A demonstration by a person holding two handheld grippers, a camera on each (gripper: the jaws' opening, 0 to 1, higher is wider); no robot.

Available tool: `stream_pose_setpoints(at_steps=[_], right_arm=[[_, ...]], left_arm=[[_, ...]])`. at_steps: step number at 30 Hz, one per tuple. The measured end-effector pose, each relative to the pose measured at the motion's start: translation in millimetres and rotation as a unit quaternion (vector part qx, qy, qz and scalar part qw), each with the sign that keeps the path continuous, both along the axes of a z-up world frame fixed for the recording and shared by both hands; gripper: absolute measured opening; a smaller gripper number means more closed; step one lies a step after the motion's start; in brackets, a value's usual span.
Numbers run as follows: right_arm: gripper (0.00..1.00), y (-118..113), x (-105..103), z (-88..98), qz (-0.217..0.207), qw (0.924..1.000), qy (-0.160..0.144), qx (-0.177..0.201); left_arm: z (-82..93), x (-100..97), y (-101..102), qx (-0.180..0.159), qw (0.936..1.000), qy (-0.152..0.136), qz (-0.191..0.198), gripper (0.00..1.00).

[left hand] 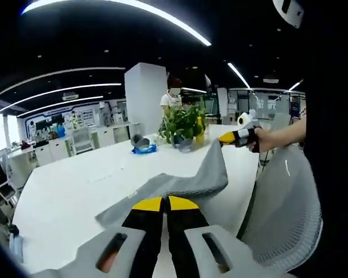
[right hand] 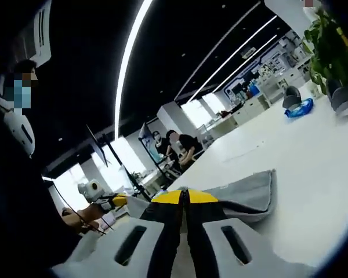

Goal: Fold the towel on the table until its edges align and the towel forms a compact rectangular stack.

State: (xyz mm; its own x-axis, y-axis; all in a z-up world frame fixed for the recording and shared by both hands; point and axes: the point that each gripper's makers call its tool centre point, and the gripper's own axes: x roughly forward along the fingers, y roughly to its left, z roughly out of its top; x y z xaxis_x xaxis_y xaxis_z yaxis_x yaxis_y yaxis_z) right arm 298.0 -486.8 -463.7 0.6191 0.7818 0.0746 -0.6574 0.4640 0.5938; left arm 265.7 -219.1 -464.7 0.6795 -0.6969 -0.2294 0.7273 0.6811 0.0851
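- A potted plant [left hand: 183, 124] stands in a pot at the far end of the white table [left hand: 75, 191]. Next to the plant lie a small grey cup [left hand: 138, 141] and a blue thing [left hand: 145, 149]. I cannot tell what is in the cup.
- The grey towel [left hand: 185, 182] lies on the table, near the edge closest to the person, well apart from the plant.
- The left gripper [left hand: 164, 204] has its yellow tips pressed together on the near edge of the towel.
- In the left gripper view the right gripper [left hand: 227, 138] is held up in a hand [left hand: 265, 139]. It pinches a towel corner and lifts it off the table, so the cloth hangs down in a slope.
- In the right gripper view the right gripper [right hand: 184, 197] tips are shut on the towel [right hand: 249, 194].
- The table between the towel and the plant is bare and white, with lots of room.
- A grey mesh chair [left hand: 290, 208] stands just beside the table edge, near the towel.
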Motion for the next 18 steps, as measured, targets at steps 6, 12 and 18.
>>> stream_pose_setpoints(at_steps=[6, 12, 18], right_arm=[[0.0, 13.6, -9.8, 11.6, 0.032, 0.9991, -0.01, 0.027], [0.0, 20.5, -15.4, 23.6, 0.056, 0.996, -0.017, 0.068], [0.0, 21.5, -19.7, 35.5, 0.072, 0.9917, -0.022, 0.104]], left_arm=[[21.4, -3.6, -3.8, -0.027, 0.9996, -0.009, 0.0, 0.02], [32.0, -7.6, -7.0, -0.046, 0.9989, -0.011, -0.004, 0.02], [44.3, -13.1, -8.7, -0.063, 0.9978, -0.017, -0.009, 0.02]])
